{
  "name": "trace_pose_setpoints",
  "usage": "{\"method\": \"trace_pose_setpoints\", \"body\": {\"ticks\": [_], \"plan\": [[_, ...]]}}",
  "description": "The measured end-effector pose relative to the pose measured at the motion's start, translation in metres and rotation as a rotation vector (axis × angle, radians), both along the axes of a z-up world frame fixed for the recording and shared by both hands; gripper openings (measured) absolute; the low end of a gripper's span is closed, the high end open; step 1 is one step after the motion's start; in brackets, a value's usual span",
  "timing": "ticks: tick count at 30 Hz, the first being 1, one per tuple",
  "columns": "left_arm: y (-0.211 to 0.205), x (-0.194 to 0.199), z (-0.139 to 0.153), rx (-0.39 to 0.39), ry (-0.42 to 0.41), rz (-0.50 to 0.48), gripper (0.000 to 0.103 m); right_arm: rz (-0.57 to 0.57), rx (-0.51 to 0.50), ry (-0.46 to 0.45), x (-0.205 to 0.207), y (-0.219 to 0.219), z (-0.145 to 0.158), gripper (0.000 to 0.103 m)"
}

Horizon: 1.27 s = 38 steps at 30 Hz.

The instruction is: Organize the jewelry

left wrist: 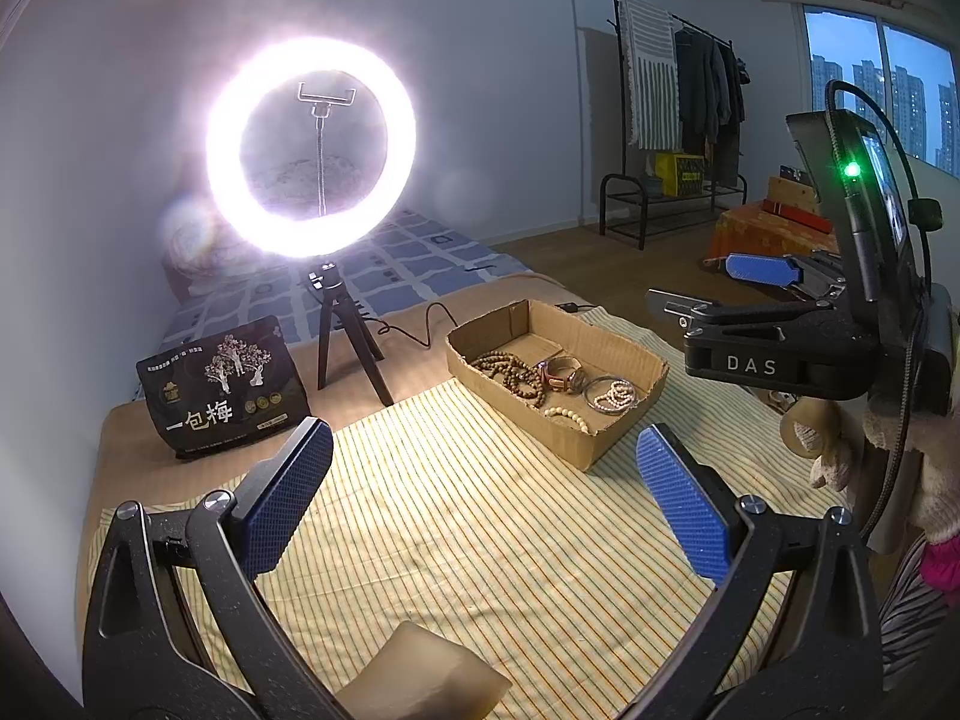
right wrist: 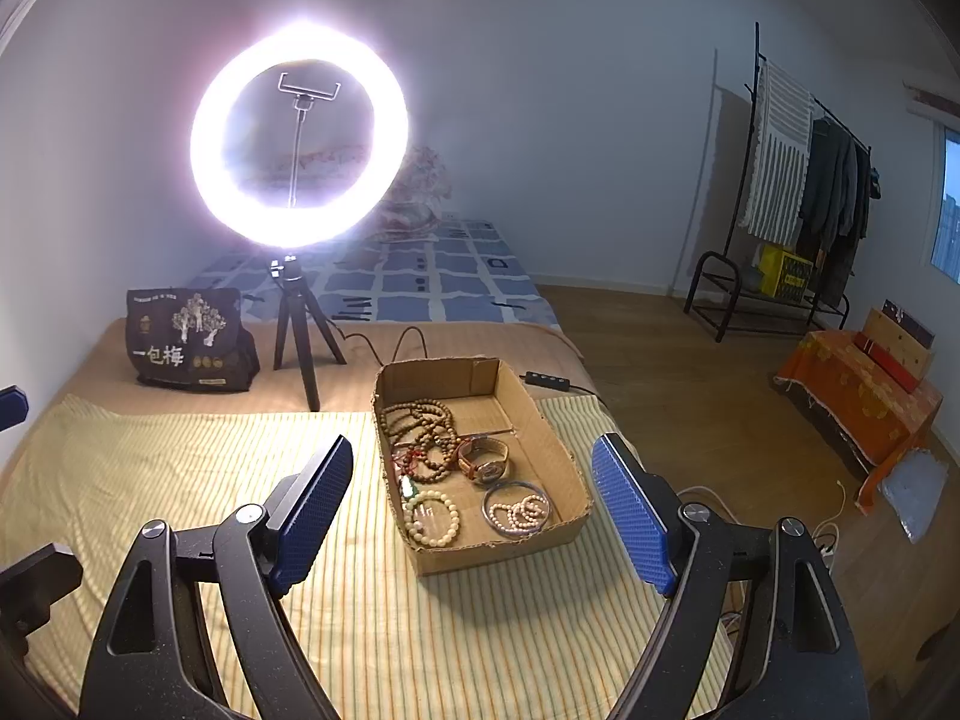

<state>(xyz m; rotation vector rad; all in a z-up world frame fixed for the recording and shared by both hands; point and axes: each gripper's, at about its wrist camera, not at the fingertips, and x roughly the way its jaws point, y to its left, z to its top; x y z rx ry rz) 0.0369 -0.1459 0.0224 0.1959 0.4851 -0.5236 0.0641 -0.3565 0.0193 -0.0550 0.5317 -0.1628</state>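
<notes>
Blue-padded fingers (left wrist: 288, 498) fill the foreground, and the left tool (left wrist: 486, 492) hangs with its jaws spread wide, nothing between them, above the striped yellow cloth (left wrist: 456, 516) that covers the bed. Over on the other side, the right tool (right wrist: 474, 510) is just as wide apart and just as empty, poised just short of the cardboard tray (right wrist: 543, 420). In the left wrist view the right tool (left wrist: 708, 288) shows side-on at the right edge, above the tray's far end.

Now the jewelry, all of it sitting in that shallow tray on the cloth: a tangle of dark wooden beads (right wrist: 423, 426) at the back left, a wristwatch (right wrist: 486, 459) beside it toward the middle, a pale bead bracelet (right wrist: 432, 519) at the front left, and a metal bangle (right wrist: 516, 507) at the front right with a small pale bead strand lying across it.

Behind the tray, a lit ring light (right wrist: 300, 138) stands on its little tripod, and a dark snack bag (right wrist: 186, 339) sits to its left.
</notes>
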Motion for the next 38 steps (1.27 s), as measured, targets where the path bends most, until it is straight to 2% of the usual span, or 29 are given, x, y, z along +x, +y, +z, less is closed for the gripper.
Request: {"method": "trace_pose_setpoints", "body": {"ticks": [38], "plan": [[0.0006, 0.0013, -0.0046, 0.003, 0.019, 0.009, 0.103, 0.012, -0.007, 0.015, -0.0049, 0.0027, -0.0048, 0.082]]}}
